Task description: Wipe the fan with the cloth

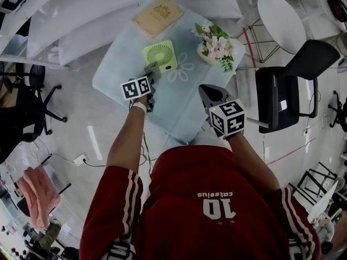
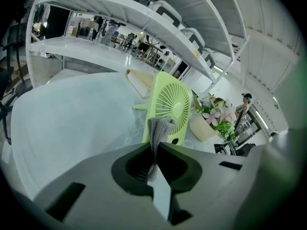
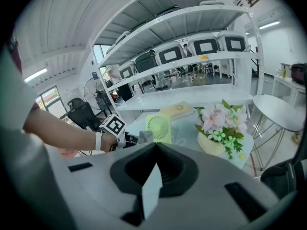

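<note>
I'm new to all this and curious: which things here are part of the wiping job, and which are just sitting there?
In use:
fan
cloth
left gripper, shut on the cloth

Lying about:
flowers
book
chair
right gripper, shut and empty

I am in an open office or lab workspace. Long white shelves [image 3: 211,57] hold rows of grey cases [image 3: 206,46], black office chairs [image 1: 282,99] stand about, and a cable [image 1: 108,165] and tape lines [image 1: 286,155] cross the grey floor [image 1: 76,118].
</note>
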`<act>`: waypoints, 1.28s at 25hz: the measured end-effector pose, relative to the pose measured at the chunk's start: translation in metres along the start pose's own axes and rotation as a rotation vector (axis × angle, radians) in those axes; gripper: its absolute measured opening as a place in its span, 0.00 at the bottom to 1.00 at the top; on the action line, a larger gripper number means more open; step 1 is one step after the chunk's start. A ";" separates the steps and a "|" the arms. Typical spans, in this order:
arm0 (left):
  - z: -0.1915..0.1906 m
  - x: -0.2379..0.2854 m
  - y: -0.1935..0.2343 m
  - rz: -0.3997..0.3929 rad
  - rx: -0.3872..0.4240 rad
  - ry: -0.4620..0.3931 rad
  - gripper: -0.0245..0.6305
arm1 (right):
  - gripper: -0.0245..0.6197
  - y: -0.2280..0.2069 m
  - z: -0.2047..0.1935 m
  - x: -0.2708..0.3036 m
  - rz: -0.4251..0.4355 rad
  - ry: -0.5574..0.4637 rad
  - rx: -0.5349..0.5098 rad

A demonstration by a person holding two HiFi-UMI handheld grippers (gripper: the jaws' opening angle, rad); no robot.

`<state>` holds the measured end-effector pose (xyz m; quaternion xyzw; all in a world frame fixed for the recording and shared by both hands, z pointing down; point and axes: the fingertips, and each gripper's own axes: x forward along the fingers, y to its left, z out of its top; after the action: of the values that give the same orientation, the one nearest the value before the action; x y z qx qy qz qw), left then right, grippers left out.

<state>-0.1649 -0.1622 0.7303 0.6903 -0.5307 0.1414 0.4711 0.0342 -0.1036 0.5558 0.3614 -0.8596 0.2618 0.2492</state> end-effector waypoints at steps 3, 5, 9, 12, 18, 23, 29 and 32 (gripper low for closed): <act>0.001 -0.003 0.002 0.003 0.000 -0.002 0.08 | 0.05 0.002 0.000 0.000 0.004 0.003 -0.002; 0.002 -0.004 0.004 0.007 -0.001 -0.003 0.08 | 0.05 0.003 0.001 0.001 0.006 0.003 -0.004; 0.004 -0.007 0.008 0.012 0.008 -0.006 0.08 | 0.05 0.003 0.002 0.001 0.006 0.001 -0.006; 0.005 -0.009 0.011 0.017 0.013 -0.007 0.08 | 0.05 0.003 0.003 0.002 0.006 -0.002 -0.006; 0.008 -0.013 0.019 0.026 0.004 -0.015 0.08 | 0.05 0.006 0.003 0.003 0.009 0.000 -0.009; 0.011 -0.017 0.024 0.032 -0.006 -0.026 0.08 | 0.05 0.008 0.003 0.003 0.010 0.000 -0.010; 0.018 -0.021 0.027 0.038 -0.007 -0.038 0.08 | 0.05 0.010 0.005 0.003 0.012 -0.002 -0.015; 0.021 -0.023 0.028 0.041 -0.002 -0.040 0.08 | 0.05 0.011 0.005 0.002 0.011 -0.006 -0.015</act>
<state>-0.2045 -0.1647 0.7177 0.6816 -0.5542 0.1364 0.4580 0.0238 -0.1012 0.5503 0.3552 -0.8643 0.2557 0.2480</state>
